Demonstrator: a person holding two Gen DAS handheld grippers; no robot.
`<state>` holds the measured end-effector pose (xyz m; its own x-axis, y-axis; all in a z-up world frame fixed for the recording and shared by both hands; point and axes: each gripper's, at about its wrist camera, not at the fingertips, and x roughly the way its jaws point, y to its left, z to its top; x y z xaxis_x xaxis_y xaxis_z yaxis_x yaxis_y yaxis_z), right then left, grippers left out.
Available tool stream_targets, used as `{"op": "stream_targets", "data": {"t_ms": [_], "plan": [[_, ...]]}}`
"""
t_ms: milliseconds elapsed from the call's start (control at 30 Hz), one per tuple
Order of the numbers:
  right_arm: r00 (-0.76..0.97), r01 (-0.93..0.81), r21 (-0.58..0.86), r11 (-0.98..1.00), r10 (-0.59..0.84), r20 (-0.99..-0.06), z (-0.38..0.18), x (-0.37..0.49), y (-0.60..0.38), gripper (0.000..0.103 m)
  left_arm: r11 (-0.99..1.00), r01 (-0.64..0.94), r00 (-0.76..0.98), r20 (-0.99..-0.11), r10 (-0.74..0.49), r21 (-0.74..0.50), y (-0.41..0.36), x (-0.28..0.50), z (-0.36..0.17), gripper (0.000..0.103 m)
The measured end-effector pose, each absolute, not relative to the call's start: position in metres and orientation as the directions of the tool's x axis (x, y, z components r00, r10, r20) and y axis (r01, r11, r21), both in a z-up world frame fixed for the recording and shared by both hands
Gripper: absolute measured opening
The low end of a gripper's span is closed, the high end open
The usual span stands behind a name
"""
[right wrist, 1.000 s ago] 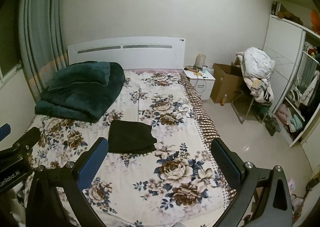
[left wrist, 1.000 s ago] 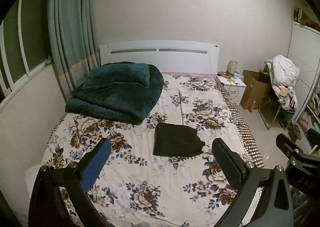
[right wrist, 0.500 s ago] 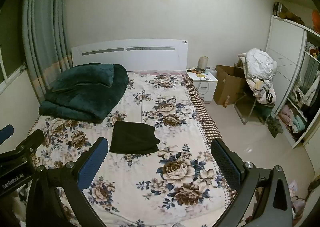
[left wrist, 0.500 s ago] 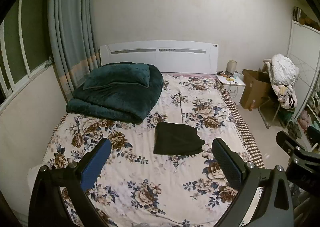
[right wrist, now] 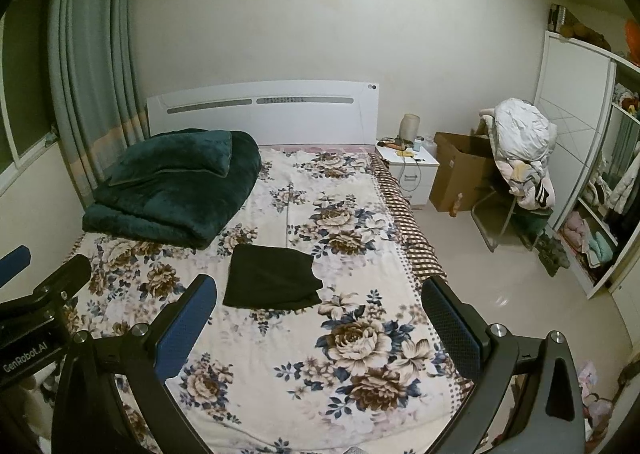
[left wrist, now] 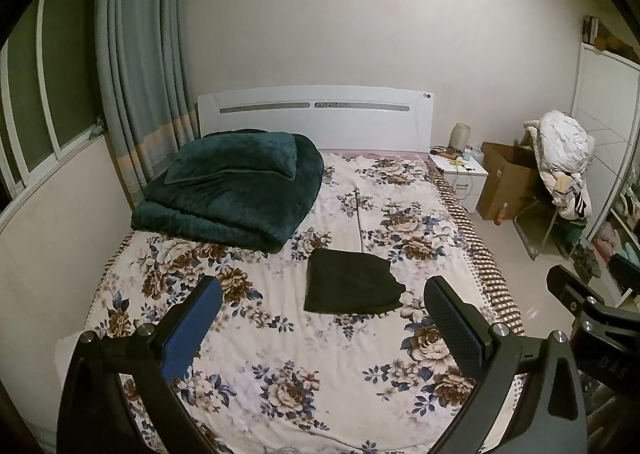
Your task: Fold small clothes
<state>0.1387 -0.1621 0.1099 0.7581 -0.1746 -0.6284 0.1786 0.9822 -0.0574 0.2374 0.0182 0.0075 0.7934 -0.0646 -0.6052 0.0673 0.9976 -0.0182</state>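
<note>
We hold both tools high above the floral bedsheet (left wrist: 280,334), and neither grasps anything: the left gripper (left wrist: 320,328) and the right gripper (right wrist: 318,324) have their jaws spread wide. The black garment (left wrist: 352,282) lies near the middle of the bed, at about 12 o'clock from the left gripper and 11 o'clock from the right one, already a compact rectangle. We judge this piece folded, perhaps finished. The teal comforter (left wrist: 236,194) sits at 10 o'clock.

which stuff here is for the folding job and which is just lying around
For the job:
black garment
left gripper, open
right gripper, open

Lying about:
green blanket
nightstand
cardboard box
white laundry pile
curtain
</note>
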Motion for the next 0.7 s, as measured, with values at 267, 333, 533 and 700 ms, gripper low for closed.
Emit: {"op": "stream_targets", "data": {"t_ms": [267, 333, 533, 700], "plan": [[0.76, 0.181, -0.054, 0.982, -0.175, -0.626, 0.1119, 0.1373, -0.1607, 0.103, 0.997, 0.071, 0.794, -0.605, -0.066, -0.017, 0.0161, 0.2365, 0.0104, 0.103], [0.759, 0.18, -0.056, 0.982, -0.175, -0.627, 0.1106, 0.1368, -0.1616, 0.103, 0.997, 0.069, 0.794, -0.604, -0.066, -0.019, 0.0157, 0.2368, 0.0101, 0.103], [0.76, 0.179, -0.056, 0.982, -0.174, -0.626, 0.1137, 0.1389, -0.1585, 0.103, 0.997, 0.07, 0.792, -0.607, -0.066, -0.018, 0.0147, 0.2364, 0.0112, 0.103], [0.759, 0.182, -0.055, 0.982, -0.176, -0.626, 0.1161, 0.1393, -0.1542, 0.103, 0.997, 0.07, 0.793, -0.606, -0.066, -0.017, 0.0145, 0.2362, 0.012, 0.103]]}}
